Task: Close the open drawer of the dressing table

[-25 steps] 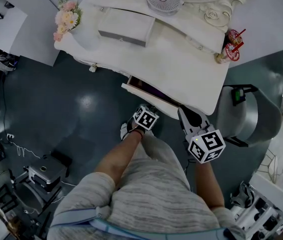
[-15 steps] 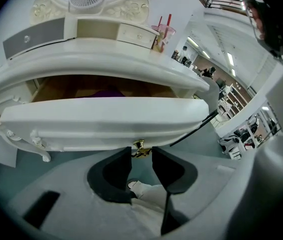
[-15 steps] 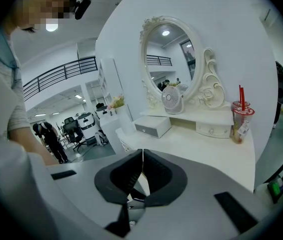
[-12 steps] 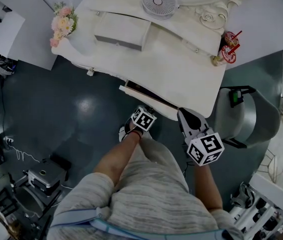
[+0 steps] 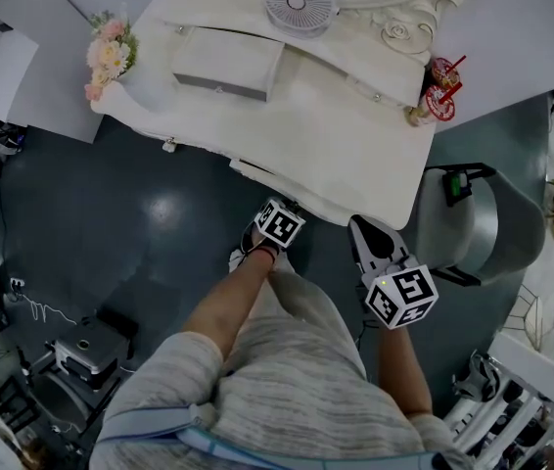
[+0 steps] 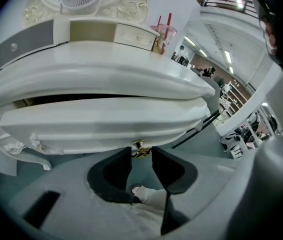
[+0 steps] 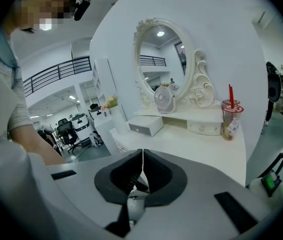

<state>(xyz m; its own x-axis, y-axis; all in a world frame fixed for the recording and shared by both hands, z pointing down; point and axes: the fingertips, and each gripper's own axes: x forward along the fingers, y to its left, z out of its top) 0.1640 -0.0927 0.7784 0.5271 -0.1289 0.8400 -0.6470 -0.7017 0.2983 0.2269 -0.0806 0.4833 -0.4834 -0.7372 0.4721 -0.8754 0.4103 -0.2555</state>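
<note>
Under the front lip of the surface (image 6: 131,74): the drawer (image 6: 106,126) stands out a little; a dark slot shows above its front in the left gripper view, so by my reading it is not yet home
Knob (image 6: 140,147): small and gold, on the lower edge of the drawer front, near its middle
Left gripper (image 6: 141,156): faces the drawer front; its jaws have just been closing and stand part open, the knob between their tips, which seem to press it from both sides
Right gripper (image 5: 359,223): hangs to the right of the drawer, just off the edge of the surface, touching nothing; its jaws are together with only a thin line between them, nothing held
Step in hand: the closing push itself, judged well along; only a short stretch of travel looks left
Next move: a straight, level push along the drawer's run, carried through the knob, until the front meets the frame and the dark slot is gone; pushing askew could jam the drawer
Release: once the front sits flush, the jaws need to open and draw back off the knob without tugging the drawer out again
Care: a hard shove could rattle the cup (image 5: 440,74) with red straws at the right end of the surface; a gentle finish suits
</note>
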